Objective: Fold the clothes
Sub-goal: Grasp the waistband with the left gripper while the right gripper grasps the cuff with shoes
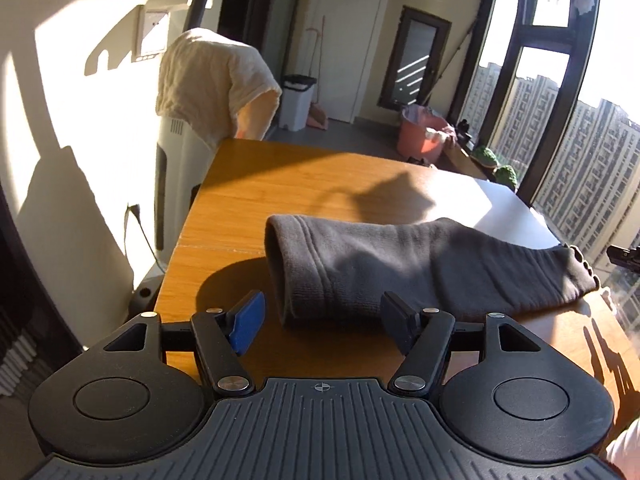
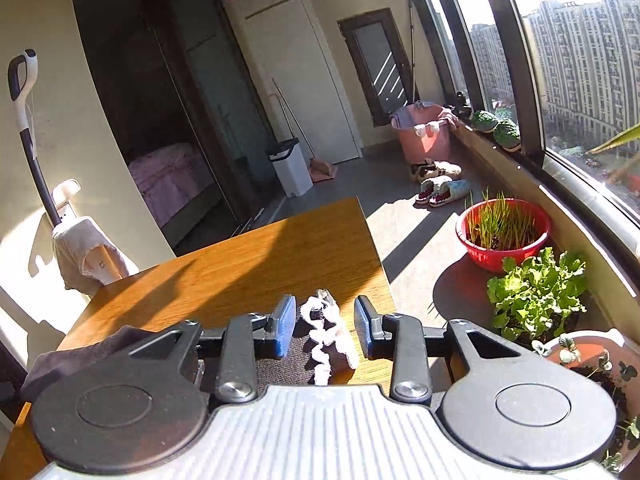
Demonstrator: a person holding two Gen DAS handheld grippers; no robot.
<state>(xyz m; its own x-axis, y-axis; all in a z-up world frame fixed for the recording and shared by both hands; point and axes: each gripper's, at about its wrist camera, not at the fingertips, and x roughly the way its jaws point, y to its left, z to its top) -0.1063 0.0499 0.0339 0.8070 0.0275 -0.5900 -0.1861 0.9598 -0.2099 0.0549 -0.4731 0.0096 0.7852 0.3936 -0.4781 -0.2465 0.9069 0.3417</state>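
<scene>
From the left wrist view I see the grey sock (image 1: 420, 264) lying flat on the desk (image 1: 256, 184), its long axis running left to right across my line of approach, cuff opening toward the left and toe end toward the right desk edge. The left hand-held gripper (image 1: 324, 324) sits just short of the cuff with its jaws spread wide and nothing between them; the cuff hem lies directly ahead, between the two pads, and I cannot tell whether the right pad touches the fabric. In the right wrist view the right hand-held gripper (image 2: 322, 330) is likewise open and empty, positioned over the sock's toe end (image 2: 328, 336), where pale toe markings catch the sun between the pads; the dark body of the sock trails off to the left beneath the gripper housing. I judge that each gripper is stationed at its own end: left nearer the cuff, right nearer the toe. The coming move turns on that axis: one end must be gripped and carried along the sock's length onto the other.
</scene>
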